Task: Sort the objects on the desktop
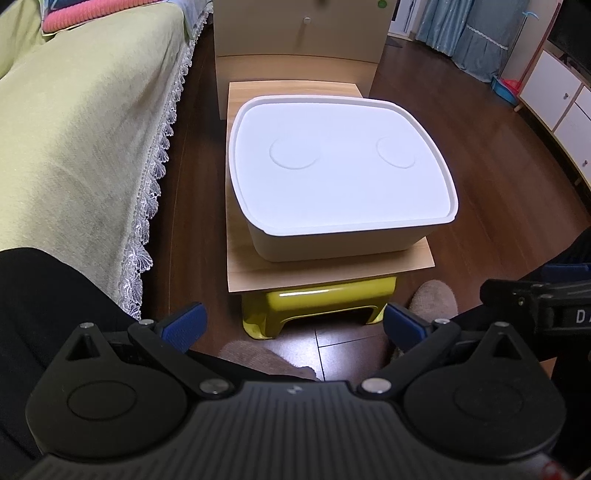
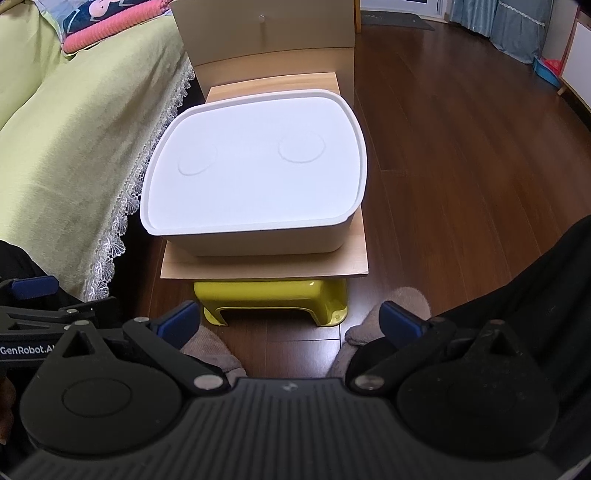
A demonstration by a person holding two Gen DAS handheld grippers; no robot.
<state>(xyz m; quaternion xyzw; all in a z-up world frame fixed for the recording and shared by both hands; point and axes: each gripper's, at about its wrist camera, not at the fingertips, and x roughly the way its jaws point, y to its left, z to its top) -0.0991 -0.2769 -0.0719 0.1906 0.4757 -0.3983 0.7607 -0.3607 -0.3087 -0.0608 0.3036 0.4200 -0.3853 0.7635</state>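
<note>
Your left gripper [image 1: 293,326] is spread wide with nothing between its blue pads, low above your socked feet [image 1: 432,299]. Your right gripper [image 2: 288,323] is just as wide and just as empty. Just past your toes stands a yellow stool [image 2: 273,295] carrying a wooden board [image 2: 266,264]. On that board sits the white box [image 1: 340,173], its lid [image 2: 255,170] on. Behind it stands a pale cabinet [image 1: 303,29], with the green-covered sofa [image 1: 81,140] along the left.
</note>
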